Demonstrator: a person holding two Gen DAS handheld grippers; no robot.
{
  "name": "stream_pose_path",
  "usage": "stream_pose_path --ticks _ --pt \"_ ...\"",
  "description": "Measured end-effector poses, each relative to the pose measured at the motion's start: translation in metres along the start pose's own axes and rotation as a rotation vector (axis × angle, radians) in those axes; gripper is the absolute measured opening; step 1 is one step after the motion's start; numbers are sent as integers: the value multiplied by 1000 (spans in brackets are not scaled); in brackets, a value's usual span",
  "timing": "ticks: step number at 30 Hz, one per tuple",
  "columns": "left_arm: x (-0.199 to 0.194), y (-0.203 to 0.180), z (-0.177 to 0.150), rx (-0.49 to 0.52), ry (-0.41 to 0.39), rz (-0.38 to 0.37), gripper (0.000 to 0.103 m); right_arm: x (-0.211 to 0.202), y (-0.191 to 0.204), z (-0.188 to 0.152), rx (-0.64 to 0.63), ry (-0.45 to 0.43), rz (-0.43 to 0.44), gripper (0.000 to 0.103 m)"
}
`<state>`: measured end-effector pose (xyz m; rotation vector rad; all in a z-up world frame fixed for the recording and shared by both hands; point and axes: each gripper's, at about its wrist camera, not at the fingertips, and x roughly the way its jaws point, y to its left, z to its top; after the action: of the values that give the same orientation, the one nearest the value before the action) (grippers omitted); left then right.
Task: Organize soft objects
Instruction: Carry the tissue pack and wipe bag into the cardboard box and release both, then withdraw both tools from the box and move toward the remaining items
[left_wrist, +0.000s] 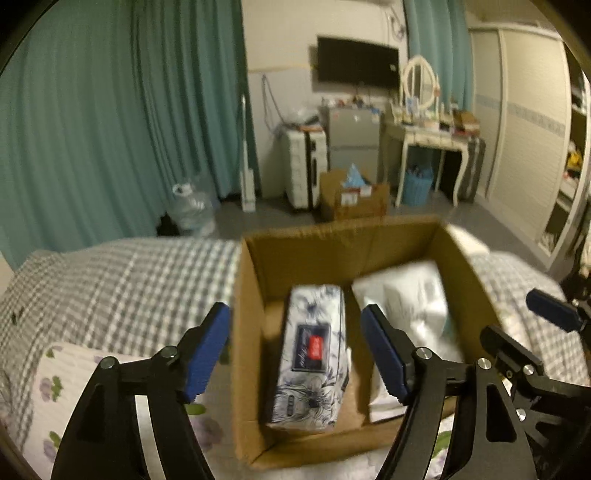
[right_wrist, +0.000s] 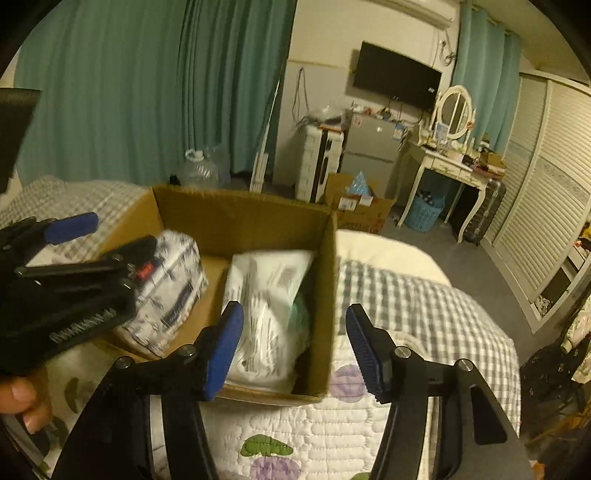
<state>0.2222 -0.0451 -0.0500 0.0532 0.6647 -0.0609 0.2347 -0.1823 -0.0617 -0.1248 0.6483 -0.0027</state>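
Observation:
An open cardboard box (left_wrist: 295, 247) (right_wrist: 236, 218) sits on the bed. Inside lie a blue-and-white floral tissue pack (left_wrist: 314, 354) (right_wrist: 170, 284) on the left and a white plastic soft pack (left_wrist: 410, 295) (right_wrist: 266, 306) on the right. My left gripper (left_wrist: 295, 350) is open and empty, hovering above the tissue pack; it also shows at the left of the right wrist view (right_wrist: 66, 266). My right gripper (right_wrist: 293, 350) is open and empty over the box's near right corner, above the white pack; its fingers (left_wrist: 550, 310) show at the right of the left wrist view.
The bed has a grey checked cover (left_wrist: 110, 288) and a floral quilt (right_wrist: 295, 435). Beyond are teal curtains (left_wrist: 110, 110), a suitcase (left_wrist: 304, 166), a small fridge (left_wrist: 352, 140), another cardboard box (left_wrist: 352, 199), a dressing table (left_wrist: 432, 136) and a wardrobe (right_wrist: 546, 206).

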Motion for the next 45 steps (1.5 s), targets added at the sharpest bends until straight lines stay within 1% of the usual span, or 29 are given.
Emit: stream_pose_path --ticks 4,6,7,8,9,10,11,12,15,17,22,24,28,31,35,40,45 --pt "-43 11 11 -27 -66 -4 75 -42 -4 8 22 -74 -6 58" --pt "-67 18 15 -43 -95 -7 77 -67 -5 12 27 -114 -6 61" --pt "-79 20 17 -51 -108 -8 80 -80 -3 15 29 -136 -8 65" --pt "-91 23 18 -59 -123 -7 90 -93 -3 16 32 -156 -10 68" --pt "-105 26 18 -69 -144 -6 98 -109 -3 17 35 -180 -11 70" --pt "-120 28 19 -78 -170 -5 100 -122 -2 19 38 -200 -10 75" --pt "-133 30 20 -86 -191 -5 100 -134 -2 19 41 -217 -8 79" --pt "-146 32 22 -89 -208 -6 100 -150 -1 20 43 -239 -4 80" --pt "-184 35 25 -87 -253 -2 100 -192 2 23 46 -297 3 87" --pt "-208 36 25 -83 -280 3 100 -219 6 24 45 -335 -5 96" --pt "-249 40 25 -70 -324 35 101 -279 14 23 33 -409 -11 97" --pt "-262 44 23 -73 -338 54 101 -299 13 21 42 -429 -6 102" --pt "-284 45 9 -83 -345 95 103 -331 9 16 56 -451 -15 103" --pt "-290 45 0 -89 -338 104 103 -343 6 5 63 -446 -15 103" --pt "-291 44 -14 -88 -321 107 103 -345 2 -9 68 -424 -21 103" --pt "-277 36 -34 -66 -270 106 103 -328 -2 -32 71 -376 -19 103" --pt "-262 29 -53 -55 -241 85 103 -305 -3 -50 58 -346 -2 103"
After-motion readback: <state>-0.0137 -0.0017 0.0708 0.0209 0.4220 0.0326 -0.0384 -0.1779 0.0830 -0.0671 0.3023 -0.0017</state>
